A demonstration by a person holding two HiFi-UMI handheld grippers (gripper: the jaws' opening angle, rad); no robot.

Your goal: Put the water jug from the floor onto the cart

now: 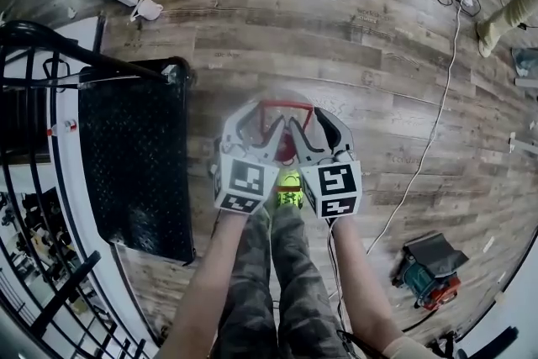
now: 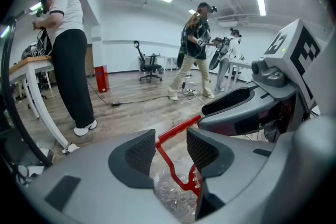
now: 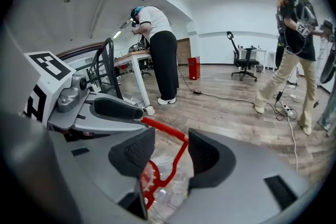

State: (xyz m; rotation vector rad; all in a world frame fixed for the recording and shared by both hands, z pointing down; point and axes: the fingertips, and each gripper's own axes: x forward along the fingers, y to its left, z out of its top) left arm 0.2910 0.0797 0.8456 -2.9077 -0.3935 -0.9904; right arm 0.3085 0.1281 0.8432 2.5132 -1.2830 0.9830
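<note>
Here, both grippers are hanging wide open over the water jug [image 1: 284, 93], which is sitting on the wooden floor [image 1: 336, 38].

The left gripper [image 2: 170, 150] is holding its jaws well apart, with the jug's red handle [image 2: 176, 136] showing in the gap and neither pad pressing on it. The right gripper [image 3: 170, 150] is standing just beside it, also spread wide around the same handle without gripping it. The jug is resting just ahead of the person's green shoe [image 1: 290, 196] and near the cart [image 1: 139, 172], whose black deck is lying to the left in the head view. The jug's wall is showing as clear, crinkled plastic; whether any water is sitting inside cannot be told.
</note>
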